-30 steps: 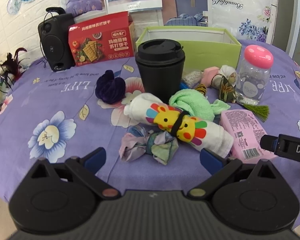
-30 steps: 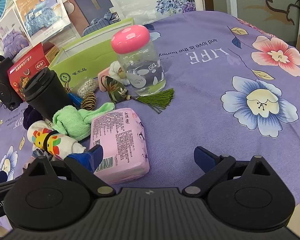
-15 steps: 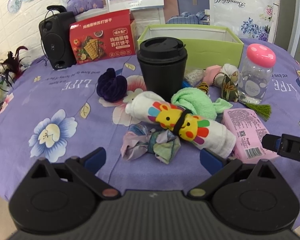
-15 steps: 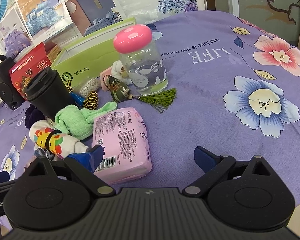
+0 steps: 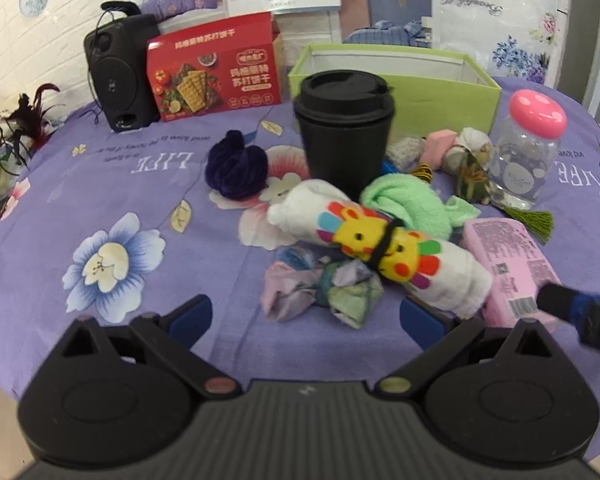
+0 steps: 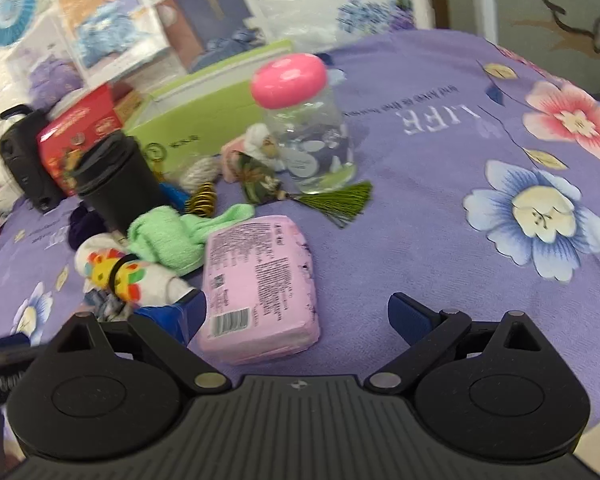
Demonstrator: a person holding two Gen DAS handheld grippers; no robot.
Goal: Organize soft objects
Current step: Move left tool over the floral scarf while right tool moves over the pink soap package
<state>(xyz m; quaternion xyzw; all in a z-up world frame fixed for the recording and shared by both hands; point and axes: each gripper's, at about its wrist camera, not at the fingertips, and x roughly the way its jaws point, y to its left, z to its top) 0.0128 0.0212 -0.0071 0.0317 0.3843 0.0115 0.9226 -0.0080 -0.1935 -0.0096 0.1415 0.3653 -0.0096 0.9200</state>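
Observation:
Soft objects lie on the purple flowered tablecloth [image 5: 100, 200]. A white rolled towel with a cartoon print [image 5: 380, 244] [image 6: 128, 276] lies in the middle, a green towel [image 5: 408, 204] [image 6: 168, 236] behind it, a crumpled pastel cloth [image 5: 320, 288] in front, a dark purple cloth [image 5: 236, 170] to the left. A pink tissue pack [image 5: 508, 260] [image 6: 260, 284] lies to the right. My left gripper [image 5: 306, 316] is open, just short of the crumpled cloth. My right gripper [image 6: 296, 316] is open, with the pink pack's near end between its fingers.
A green open box [image 5: 400, 80] [image 6: 204, 104] stands at the back. A black lidded cup [image 5: 344, 128], a pink-lidded glass jar [image 5: 528, 148] [image 6: 304, 128], a red cracker box [image 5: 216, 68] and a black speaker [image 5: 118, 76] stand around. Small sachets and a green tassel [image 6: 340, 200] lie by the jar.
The right gripper has moved forward and left toward the pink pack, with motion blur. The left gripper has barely moved. No object has shifted.

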